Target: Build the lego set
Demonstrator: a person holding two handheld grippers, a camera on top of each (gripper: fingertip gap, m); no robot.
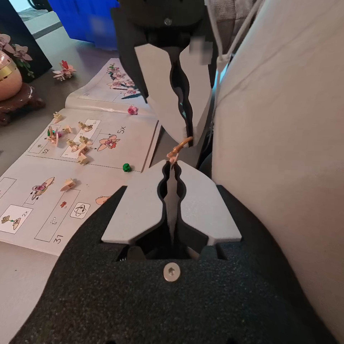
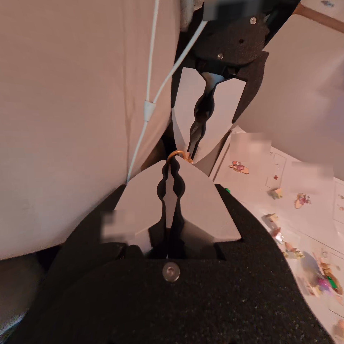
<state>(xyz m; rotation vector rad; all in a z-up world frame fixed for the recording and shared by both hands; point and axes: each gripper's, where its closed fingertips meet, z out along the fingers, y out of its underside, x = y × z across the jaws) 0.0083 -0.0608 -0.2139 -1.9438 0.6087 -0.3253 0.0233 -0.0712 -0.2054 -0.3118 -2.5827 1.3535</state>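
gold piece (image 1: 181, 147) between both tongs

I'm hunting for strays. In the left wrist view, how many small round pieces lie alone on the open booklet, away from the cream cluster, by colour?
Green round piece: 1
Pink round piece: 1
Total: 2

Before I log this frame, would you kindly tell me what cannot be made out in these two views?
- Left wrist view: how the gold hook joins the pale piece; the left hand-held gripper and right hand-held gripper cover both ends.
- Right wrist view: the loose pieces on the booklet are blurred; shapes unclear.
- Left wrist view: the vase model is cut off by the left edge.
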